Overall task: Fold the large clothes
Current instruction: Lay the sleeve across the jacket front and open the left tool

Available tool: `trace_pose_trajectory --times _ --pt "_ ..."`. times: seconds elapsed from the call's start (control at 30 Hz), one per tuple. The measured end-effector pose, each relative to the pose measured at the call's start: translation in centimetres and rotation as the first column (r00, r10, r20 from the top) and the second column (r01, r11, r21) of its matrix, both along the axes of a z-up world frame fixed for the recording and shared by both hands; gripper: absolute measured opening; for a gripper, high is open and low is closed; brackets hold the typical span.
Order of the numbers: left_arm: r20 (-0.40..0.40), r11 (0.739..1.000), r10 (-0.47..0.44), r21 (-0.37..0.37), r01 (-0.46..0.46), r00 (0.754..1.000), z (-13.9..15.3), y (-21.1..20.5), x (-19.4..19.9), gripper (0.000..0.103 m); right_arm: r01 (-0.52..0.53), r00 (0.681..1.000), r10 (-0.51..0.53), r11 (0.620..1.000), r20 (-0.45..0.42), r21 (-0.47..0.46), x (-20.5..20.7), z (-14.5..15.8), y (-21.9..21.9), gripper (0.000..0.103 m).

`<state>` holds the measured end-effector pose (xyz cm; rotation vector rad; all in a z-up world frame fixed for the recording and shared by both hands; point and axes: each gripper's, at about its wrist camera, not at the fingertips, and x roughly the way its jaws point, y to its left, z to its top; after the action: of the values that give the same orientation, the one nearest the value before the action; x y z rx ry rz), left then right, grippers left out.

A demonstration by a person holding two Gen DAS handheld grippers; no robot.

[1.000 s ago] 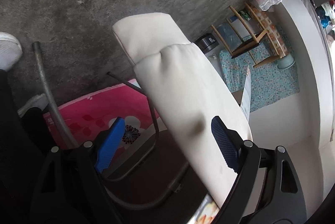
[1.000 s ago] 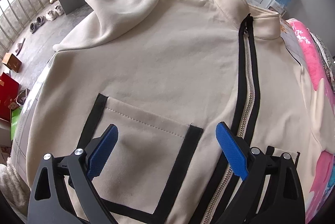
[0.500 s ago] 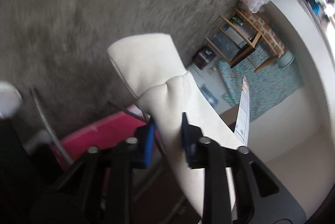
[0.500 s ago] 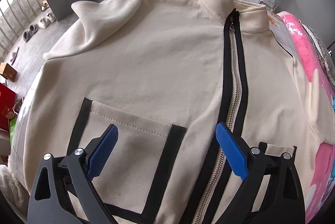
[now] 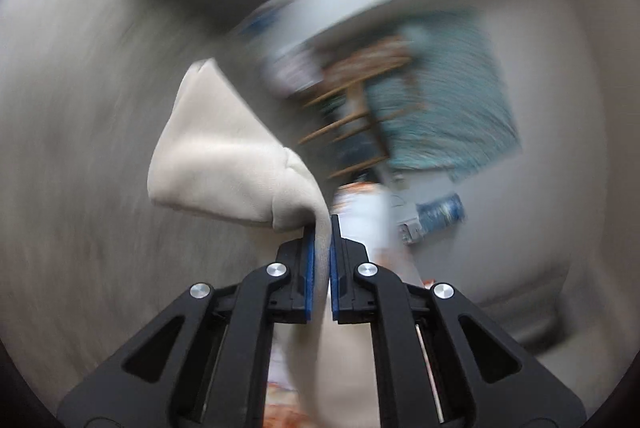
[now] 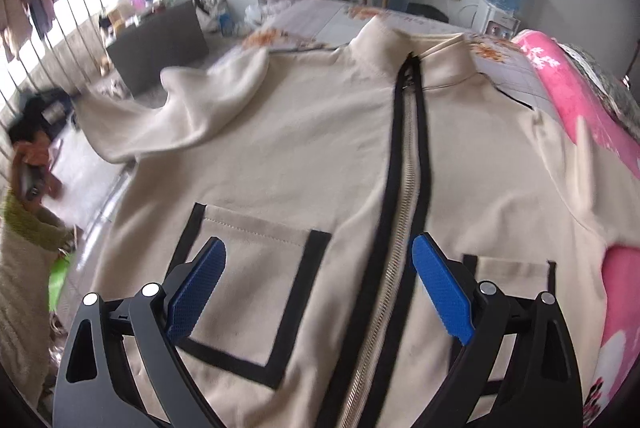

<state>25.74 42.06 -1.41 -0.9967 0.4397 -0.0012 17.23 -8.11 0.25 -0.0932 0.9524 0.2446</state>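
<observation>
On bed: cream zip-front jacket with black trim (image 6: 320, 155) lies flat, zipped, unfolded. Left gripper (image 5: 322, 260) clamped on cream fabric sleeve (image 5: 224, 163), lifted. Right gripper (image 6: 320, 292) jaws apart above pocket at 6 o'clock, empty. No fold made; all folds remain.

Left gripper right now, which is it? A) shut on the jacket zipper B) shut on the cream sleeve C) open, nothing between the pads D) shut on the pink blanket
B: the left gripper has its blue pads pinched together on the cream sleeve.
</observation>
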Motion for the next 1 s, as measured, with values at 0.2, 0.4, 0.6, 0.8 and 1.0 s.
trace_pose_trajectory --times 0.2,0.4,0.6,0.8,1.0 --pt "0.185 0.895 -0.353 0.354 0.272 0.917 16.4 -16.0 -1.2 0.006 0.06 0.993 -0.066 0.996 0.094 0.065 -4.1 2.7 -5.2 0.092" --pt "-0.076 0.653 -0.603 0.524 0.547 0.794 16.5 -33.1 -0.5 0.04 0.151 0.981 -0.167 0.976 0.095 0.155 -7.2 2.7 -11.1 0.092" --pt "-0.305 0.549 -0.685 0.38 0.744 0.662 6.2 -37.7 -1.2 0.074 0.234 0.972 -0.233 0.941 -0.035 0.245 -7.7 -0.4 -15.5 0.092" --pt "-0.424 0.604 -0.526 0.424 0.675 0.737 -0.8 -35.1 -5.1 0.081 0.206 0.977 -0.177 0.929 -0.121 0.308 -5.8 -1.5 -16.3 0.092" --pt "-0.477 0.677 -0.359 0.458 0.576 0.802 -3.6 -31.1 -5.8 0.081 0.148 0.978 -0.064 0.885 -0.199 0.442 -1.0 -0.5 -15.3 0.089"
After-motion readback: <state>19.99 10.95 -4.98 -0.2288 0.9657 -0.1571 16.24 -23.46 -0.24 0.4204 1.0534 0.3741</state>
